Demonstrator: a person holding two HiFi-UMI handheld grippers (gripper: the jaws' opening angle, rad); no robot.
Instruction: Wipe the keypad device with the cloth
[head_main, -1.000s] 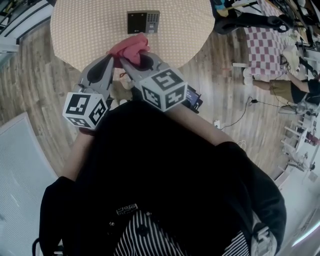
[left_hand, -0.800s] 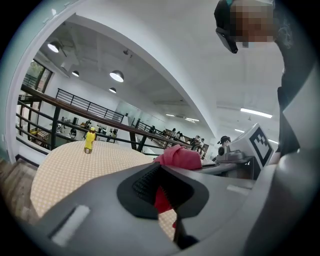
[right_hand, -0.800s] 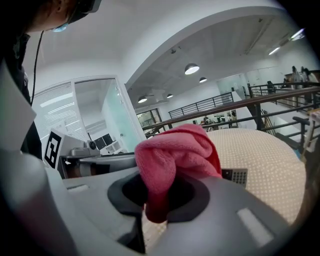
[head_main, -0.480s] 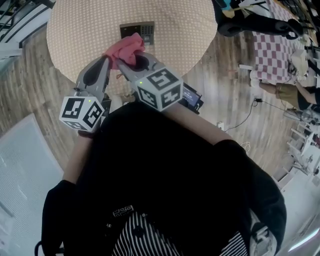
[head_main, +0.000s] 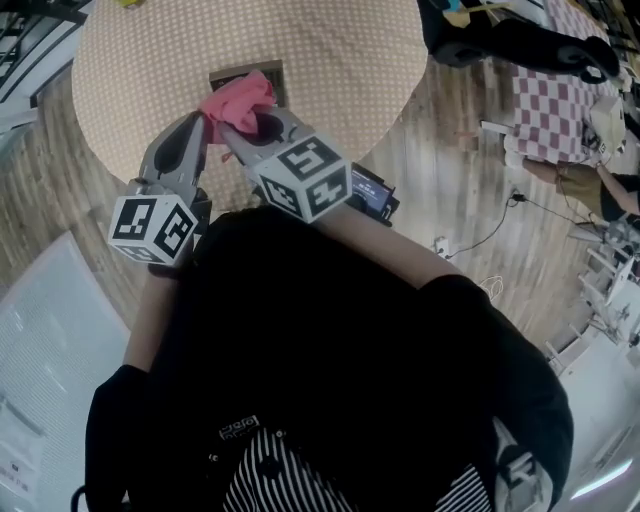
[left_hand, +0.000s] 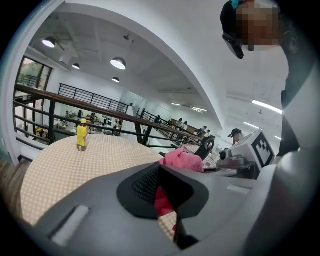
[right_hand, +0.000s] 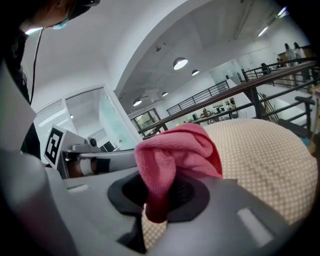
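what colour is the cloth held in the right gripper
The cloth is pink, plain with no pattern; it shows best in the right gripper view.

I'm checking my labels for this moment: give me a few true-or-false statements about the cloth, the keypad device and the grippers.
1. The right gripper is shut on the pink cloth. True.
2. The keypad device lies on the floor. False: it lies on the round table.
3. The cloth hides the whole keypad device in the head view. False: part of the device shows beside it.
4. A yellow bottle stands between the left gripper's jaws. False: it stands far off on the table.
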